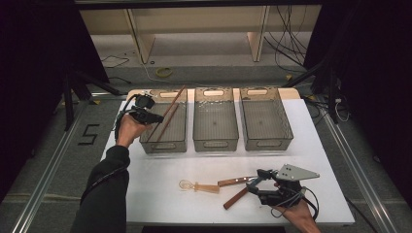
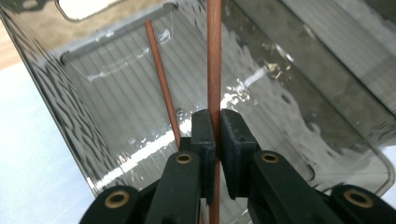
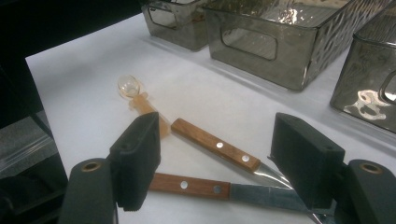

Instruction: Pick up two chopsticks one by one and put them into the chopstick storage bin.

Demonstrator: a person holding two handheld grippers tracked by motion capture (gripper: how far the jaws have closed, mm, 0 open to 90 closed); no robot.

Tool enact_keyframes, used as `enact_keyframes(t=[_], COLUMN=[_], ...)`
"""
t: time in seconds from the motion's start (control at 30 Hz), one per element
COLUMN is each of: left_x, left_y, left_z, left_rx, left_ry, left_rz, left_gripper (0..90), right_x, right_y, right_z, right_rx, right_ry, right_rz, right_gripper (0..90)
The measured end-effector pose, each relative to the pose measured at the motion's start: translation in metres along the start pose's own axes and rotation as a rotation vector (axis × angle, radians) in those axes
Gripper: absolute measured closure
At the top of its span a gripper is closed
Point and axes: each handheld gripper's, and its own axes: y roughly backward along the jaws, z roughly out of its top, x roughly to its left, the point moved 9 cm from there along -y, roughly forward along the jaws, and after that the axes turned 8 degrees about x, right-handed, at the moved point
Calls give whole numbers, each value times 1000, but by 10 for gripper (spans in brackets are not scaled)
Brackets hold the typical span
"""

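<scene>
My left gripper [image 1: 156, 118] hangs over the left grey bin [image 1: 164, 144], shut on a thin wooden chopstick [image 1: 176, 99] that slants up out of the bin. In the left gripper view the pads [image 2: 204, 135] pinch this chopstick [image 2: 214, 65], and a second chopstick [image 2: 161, 79] leans inside the bin [image 2: 70, 121]. My right gripper [image 1: 253, 184] stands open at the table's front right. Its jaws [image 3: 219, 140] straddle two wooden-handled knives, one [image 3: 215, 145] crossing above the other [image 3: 189, 184]. A clear spoon [image 3: 127, 85] with a tan handle lies just beyond them.
Three grey bins stand in a row at the back of the white table [image 1: 145, 194]. The middle bin [image 1: 215, 126] and the right bin [image 1: 265, 124] hold nothing that I can see. Cables and wooden shelf legs lie on the floor beyond the table.
</scene>
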Motion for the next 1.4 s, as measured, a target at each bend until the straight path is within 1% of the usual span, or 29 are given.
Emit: enact_keyframes(t=[0.1,0.2,0.3,0.4,0.5,0.57,0.63,0.7,0.73,0.83,0.93,0.97,1.07,1.1,1.17,1.3,1.4], left_x=[2,4,6,6,8,11,14,15,15,13,4,1,-11,-14,-23,-41,-56], left_y=[-4,-8,-11,-12,-13,-14,-15,-14,-14,-7,-2,1,9,12,17,24,30], left_z=[-4,-8,-11,-12,-12,-12,-11,-13,-13,-11,-11,-11,-12,-13,-15,-23,-27], left_rx=[10,21,21,22,23,16,-6,9,8,-16,-16,-23,-53,-63,-92,-112,-153], left_ry=[13,17,30,29,45,57,85,106,104,108,82,70,46,35,22,-26,-42], left_rz=[1,5,6,7,11,26,40,36,39,37,11,5,-34,-38,-62,-101,-156], left_gripper=[838,838,837,836,835,831,818,716,673,587,483,459,406,394,368,334,310], right_x=[0,0,0,0,0,0,0,0,0,0,0,0,0,0,1,1,1], right_y=[0,0,0,0,0,0,0,0,0,-1,-1,-1,0,0,0,-1,-1], right_z=[0,0,0,0,0,0,0,0,0,0,0,0,0,0,0,-1,-1], right_rx=[0,-1,0,-1,1,1,0,2,2,2,3,3,0,1,2,6,8], right_ry=[-1,-3,-2,0,-1,-1,-1,-3,-2,-3,-3,-3,-3,-3,-3,1,0], right_rz=[0,0,1,1,1,2,2,1,1,1,0,0,2,2,1,2,2], right_gripper=[337,338,337,338,338,338,338,337,338,338,338,337,337,337,337,337,337])
